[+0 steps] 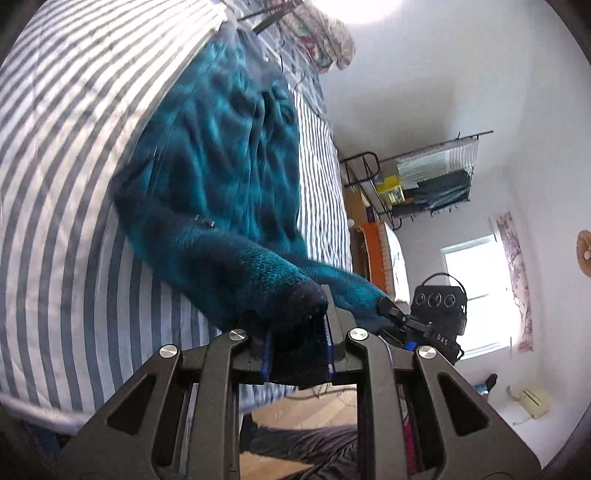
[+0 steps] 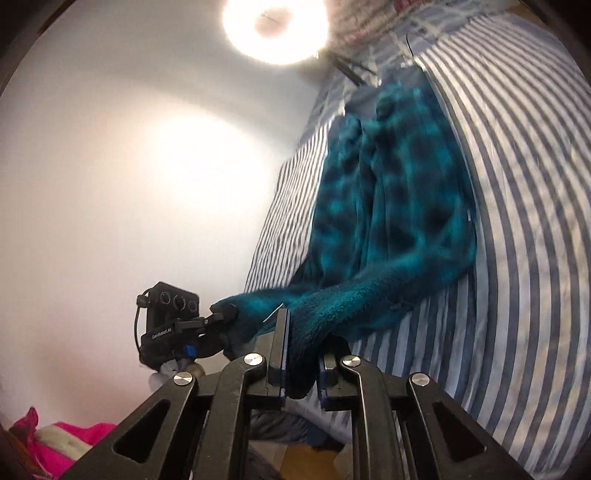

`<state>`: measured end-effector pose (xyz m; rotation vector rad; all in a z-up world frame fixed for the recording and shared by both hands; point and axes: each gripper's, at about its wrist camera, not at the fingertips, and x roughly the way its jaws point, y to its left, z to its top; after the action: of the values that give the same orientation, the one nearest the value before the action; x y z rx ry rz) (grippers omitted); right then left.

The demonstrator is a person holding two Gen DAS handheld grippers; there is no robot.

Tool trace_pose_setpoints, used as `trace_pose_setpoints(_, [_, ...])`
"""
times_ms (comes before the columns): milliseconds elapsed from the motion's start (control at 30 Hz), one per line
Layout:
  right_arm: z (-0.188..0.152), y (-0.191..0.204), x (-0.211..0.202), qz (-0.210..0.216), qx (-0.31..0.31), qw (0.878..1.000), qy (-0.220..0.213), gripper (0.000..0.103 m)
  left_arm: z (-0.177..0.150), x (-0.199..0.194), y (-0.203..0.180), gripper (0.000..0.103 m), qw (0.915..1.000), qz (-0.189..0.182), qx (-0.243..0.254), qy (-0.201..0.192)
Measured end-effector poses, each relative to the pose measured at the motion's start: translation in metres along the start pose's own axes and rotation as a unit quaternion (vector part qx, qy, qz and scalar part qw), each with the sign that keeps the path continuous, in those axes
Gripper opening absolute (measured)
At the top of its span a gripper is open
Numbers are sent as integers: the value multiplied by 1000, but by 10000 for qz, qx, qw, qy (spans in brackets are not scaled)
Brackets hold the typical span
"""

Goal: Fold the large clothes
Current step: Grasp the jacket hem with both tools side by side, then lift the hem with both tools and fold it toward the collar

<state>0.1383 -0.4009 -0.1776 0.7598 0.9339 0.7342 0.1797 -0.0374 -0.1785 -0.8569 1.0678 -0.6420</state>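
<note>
Teal fleece garment (image 1: 229, 155), apparently plush

A round white ceiling lamp (image 2: 275, 27) glared, daylight entered a window (image 1: 476, 295); fisheye edges curved, the striped bedding was motion-blurred.

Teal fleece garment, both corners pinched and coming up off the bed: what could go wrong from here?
1. The left gripper and right gripper each hold only a thick edge of the fleece garment; it might slip out.
2. Most of it lies bunched on the striped bed, so it may drag and fold crooked.
</note>
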Motion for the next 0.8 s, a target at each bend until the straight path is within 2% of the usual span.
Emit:
trace_pose_setpoints(233, [60,-1,14,-609,-264,9972,-331,9,63,17,-6,19,9992,238,-45,-333])
trace_pose_setpoints(433, [108,-20,55,-1063,-265,9935,-301,9,109,46,13,19,9975,546,-230,-393])
trace_pose_setpoints(600, [130,-45,81,-1297,-86,9914,-161,9,143,78,43,19,9950,768,-553,-318])
trace_pose_setpoints(800, [144,-70,100,-1481,146,9889,-12,9,157,102,60,19,9930,996,-589,-217])
